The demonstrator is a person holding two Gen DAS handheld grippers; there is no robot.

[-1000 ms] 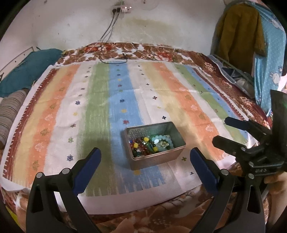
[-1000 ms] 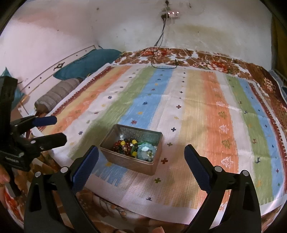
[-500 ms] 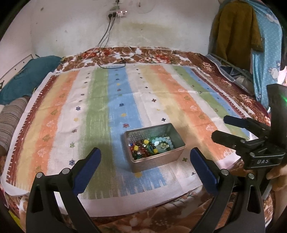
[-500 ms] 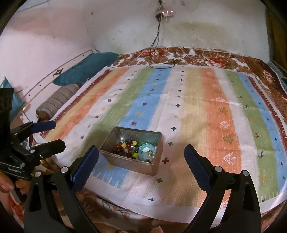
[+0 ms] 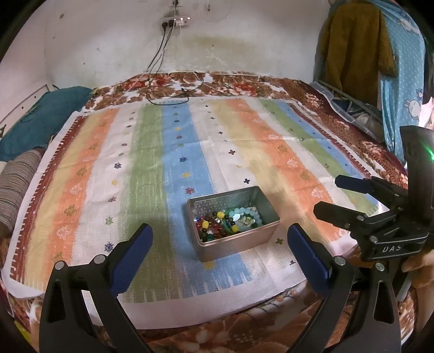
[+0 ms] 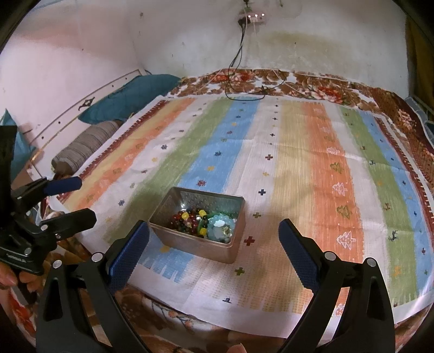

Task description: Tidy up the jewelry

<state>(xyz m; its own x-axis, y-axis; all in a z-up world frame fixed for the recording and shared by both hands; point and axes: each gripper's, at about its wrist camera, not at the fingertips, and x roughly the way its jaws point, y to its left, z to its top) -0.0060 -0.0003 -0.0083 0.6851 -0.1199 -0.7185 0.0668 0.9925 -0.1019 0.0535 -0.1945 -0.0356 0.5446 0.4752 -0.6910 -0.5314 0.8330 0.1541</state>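
A metal tin (image 5: 233, 221) of beaded bracelets (image 5: 230, 221) is set near the front edge of a striped cloth (image 5: 176, 163). Both the left gripper (image 5: 219, 251) and right gripper (image 6: 214, 244) are held wide open and empty, short of it. Tangled strands could be lifted together, or the light tin dragged along.

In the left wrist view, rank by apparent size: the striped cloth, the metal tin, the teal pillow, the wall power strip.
1. Striped cloth, by far.
2. Teal pillow.
3. Metal tin; it sits nearer the camera, so its placing against the pillow is unsure.
4. Wall power strip.
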